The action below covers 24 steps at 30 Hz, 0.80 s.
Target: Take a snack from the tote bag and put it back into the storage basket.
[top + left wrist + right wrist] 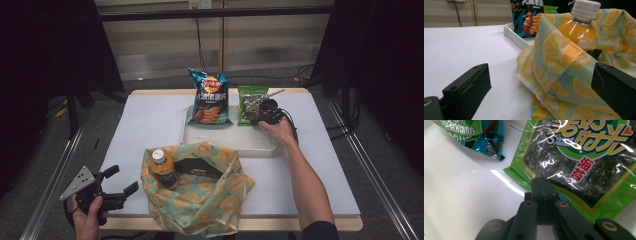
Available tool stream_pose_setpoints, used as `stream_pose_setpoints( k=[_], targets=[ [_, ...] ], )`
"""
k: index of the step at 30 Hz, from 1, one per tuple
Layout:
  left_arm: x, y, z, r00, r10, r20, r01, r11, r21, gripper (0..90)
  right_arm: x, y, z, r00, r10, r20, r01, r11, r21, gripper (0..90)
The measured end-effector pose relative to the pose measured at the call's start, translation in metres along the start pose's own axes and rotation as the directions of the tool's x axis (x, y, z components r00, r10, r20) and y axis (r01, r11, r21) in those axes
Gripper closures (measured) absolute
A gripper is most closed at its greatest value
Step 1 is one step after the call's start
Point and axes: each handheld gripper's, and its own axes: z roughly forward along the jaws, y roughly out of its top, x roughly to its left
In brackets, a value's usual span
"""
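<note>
A: Our right gripper (pixel 543 185) is clamped on the lower edge of the seaweed pack (pixel 584 157), which stands in the tray (pixel 230 139) at about one o'clock from us, just right of the chips (pixel 210 97).

B: And the bag (pixel 200 192)?

A: At six o'clock, mouth up, bottle (pixel 162 167) inside. From the pack it lies toward seven. We judge the pack's long axis should stay upright for the drop.

B: Our left gripper (pixel 117 187)?

A: Jaws apart, holding nothing, just beside the bag's left edge, so it's nearer to spread the cloth.
</note>
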Motion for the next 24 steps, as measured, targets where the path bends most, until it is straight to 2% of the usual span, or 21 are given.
stream_pose_setpoints(
  k=[4, 5, 7, 9, 10, 11, 13, 17, 23, 24],
  targets=[
    [0.001, -0.001, 0.000, 0.9999, -0.010, 0.002, 0.010, 0.9999, 0.009, 2.1, 0.002, -0.002, -0.006, 0.9999, -0.009, -0.012, 0.009, 1.000, -0.015, 90.0],
    [0.001, -0.001, 0.002, 0.9999, -0.011, -0.003, 0.011, 0.9999, 0.009, 2.1, 0.002, -0.002, -0.009, 0.9997, -0.009, -0.021, 0.008, 0.999, -0.040, 90.0],
    [0.002, 0.000, 0.002, 0.9999, 0.006, 0.009, -0.006, 0.9998, 0.018, 2.1, 0.005, -0.003, -0.016, 0.9996, -0.006, -0.028, 0.003, 0.997, -0.082, 84.6],
    [-0.001, 0.000, 0.002, 0.9997, 0.016, 0.018, -0.017, 0.9998, 0.014, 2.1, 0.010, -0.005, -0.022, 0.9991, -0.024, -0.034, 0.020, 0.993, -0.118, 83.4],
    [-0.001, 0.001, 0.001, 0.9992, 0.037, 0.013, -0.037, 0.9989, 0.028, 2.1, 0.014, -0.007, -0.027, 0.9990, -0.036, -0.028, 0.031, 0.989, -0.147, 82.6],
    [-0.002, 0.001, 0.001, 0.9992, 0.032, 0.026, -0.032, 0.9992, 0.023, 2.1, 0.016, -0.007, -0.030, 0.9987, -0.038, -0.034, 0.032, 0.987, -0.156, 82.1],
    [-0.003, 0.002, 0.002, 0.9993, 0.035, 0.016, -0.035, 0.9990, 0.026, 2.1, 0.022, -0.009, -0.038, 0.9984, -0.050, -0.027, 0.045, 0.984, -0.171, 79.4],
    [-0.006, 0.002, 0.004, 0.9989, 0.028, 0.037, -0.029, 0.9993, 0.024, 2.2, 0.028, -0.014, -0.051, 0.9977, -0.042, -0.053, 0.029, 0.974, -0.224, 76.0],
    [-0.012, 0.005, 0.006, 0.9982, 0.036, 0.049, -0.038, 0.9986, 0.038, 2.9, 0.050, -0.025, -0.067, 0.9921, -0.081, -0.096, 0.052, 0.961, -0.272, 68.3],
    [-0.012, 0.005, 0.006, 0.9982, 0.036, 0.049, -0.038, 0.9986, 0.038, 3.9, 0.050, -0.025, -0.067, 0.9921, -0.081, -0.096, 0.052, 0.961, -0.272, 68.3]
  ],
)
